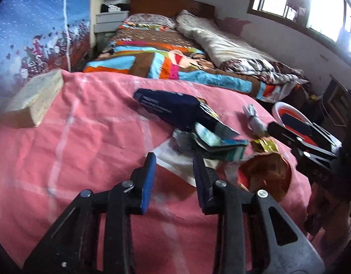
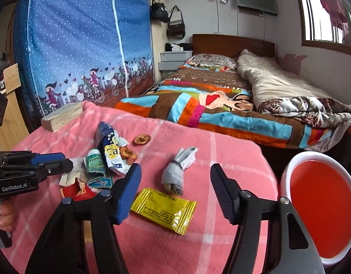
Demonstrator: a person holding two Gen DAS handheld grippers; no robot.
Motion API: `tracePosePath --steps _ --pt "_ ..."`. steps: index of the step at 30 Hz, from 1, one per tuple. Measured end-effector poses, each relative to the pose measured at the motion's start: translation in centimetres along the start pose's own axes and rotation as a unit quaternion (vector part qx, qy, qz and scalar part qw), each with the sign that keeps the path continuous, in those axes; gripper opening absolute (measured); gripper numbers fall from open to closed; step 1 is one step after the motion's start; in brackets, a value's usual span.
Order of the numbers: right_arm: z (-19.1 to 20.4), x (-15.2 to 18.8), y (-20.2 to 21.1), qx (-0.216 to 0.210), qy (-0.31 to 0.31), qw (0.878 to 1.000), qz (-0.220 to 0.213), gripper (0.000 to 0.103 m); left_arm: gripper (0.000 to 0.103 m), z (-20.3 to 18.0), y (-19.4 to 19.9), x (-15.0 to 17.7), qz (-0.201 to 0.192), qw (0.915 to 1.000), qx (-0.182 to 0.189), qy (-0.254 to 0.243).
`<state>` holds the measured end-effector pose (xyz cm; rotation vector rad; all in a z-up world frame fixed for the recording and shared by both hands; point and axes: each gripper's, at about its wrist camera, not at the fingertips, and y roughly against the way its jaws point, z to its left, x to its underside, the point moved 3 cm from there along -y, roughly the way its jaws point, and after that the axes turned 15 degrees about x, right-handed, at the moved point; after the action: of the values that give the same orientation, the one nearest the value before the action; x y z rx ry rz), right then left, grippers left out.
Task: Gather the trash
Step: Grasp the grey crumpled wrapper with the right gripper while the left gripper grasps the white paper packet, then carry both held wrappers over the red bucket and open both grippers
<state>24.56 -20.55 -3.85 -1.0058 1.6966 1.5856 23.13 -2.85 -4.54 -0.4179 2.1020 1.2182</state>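
Trash lies in a pile on the pink checked cloth [image 2: 221,150]. The pile holds a blue and white snack bag [image 2: 109,146], green packets [image 2: 95,159], dried orange slices [image 2: 128,155], a red wrapper [image 2: 77,191] and white paper. A yellow wrapper [image 2: 164,210] lies flat, apart from the pile and just under my right gripper [image 2: 175,182]. That gripper is open, and its pads do not touch the wrapper. My left gripper [image 1: 174,159] is open and empty, low over the cloth in front of the white paper [image 1: 175,155] and the dark blue bag [image 1: 173,109].
A rolled grey sock [image 2: 177,169] lies just beyond the yellow wrapper. A red bin with a white rim [image 2: 321,207] stands off the cloth's right edge. A wooden block [image 2: 61,116] sits at the far left corner. A bed [image 2: 198,105] lies behind.
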Motion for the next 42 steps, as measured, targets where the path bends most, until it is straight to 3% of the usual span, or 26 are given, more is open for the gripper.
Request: tracePosePath --steps 5,14,16,18,21,24,30,35,42 --pt "0.5 0.0 -1.0 -0.012 0.001 1.0 0.017 0.052 0.103 0.1 -0.5 0.1 0.015 0.9997 0.008 0.017" --pt "0.5 0.2 -2.9 -0.014 -0.01 0.998 0.053 0.044 0.103 0.1 -1.0 0.6 0.021 0.9987 0.01 0.046" --pt "0.3 0.3 -3.2 -0.017 -0.018 0.998 0.061 0.04 0.099 0.3 -1.0 0.4 0.017 0.9982 0.016 0.056" --pt "0.1 0.4 -3.6 -0.021 -0.025 0.997 0.07 0.032 0.086 0.5 -1.1 0.3 0.016 0.9969 0.03 0.07" --pt "-0.1 0.6 -3.8 -0.029 -0.034 0.996 0.077 0.021 0.083 0.6 -1.1 0.3 0.013 0.9952 0.042 0.087" --pt "-0.3 0.6 -3.6 -0.034 -0.04 0.996 0.073 0.02 0.078 0.6 -0.9 0.4 0.007 0.9938 0.05 0.099" --pt "-0.2 0.3 -2.1 -0.05 -0.045 0.997 0.038 0.019 0.072 -0.2 0.8 0.5 -0.025 0.9971 0.015 0.071" --pt "0.2 -0.2 0.2 -0.064 -0.041 0.997 -0.023 0.019 0.072 -0.8 3.4 0.3 -0.073 0.9965 -0.019 0.038" --pt "0.1 -1.2 4.0 -0.066 -0.04 0.99 -0.122 0.019 0.072 -3.8 6.6 -0.9 -0.17 0.9834 -0.049 -0.041"
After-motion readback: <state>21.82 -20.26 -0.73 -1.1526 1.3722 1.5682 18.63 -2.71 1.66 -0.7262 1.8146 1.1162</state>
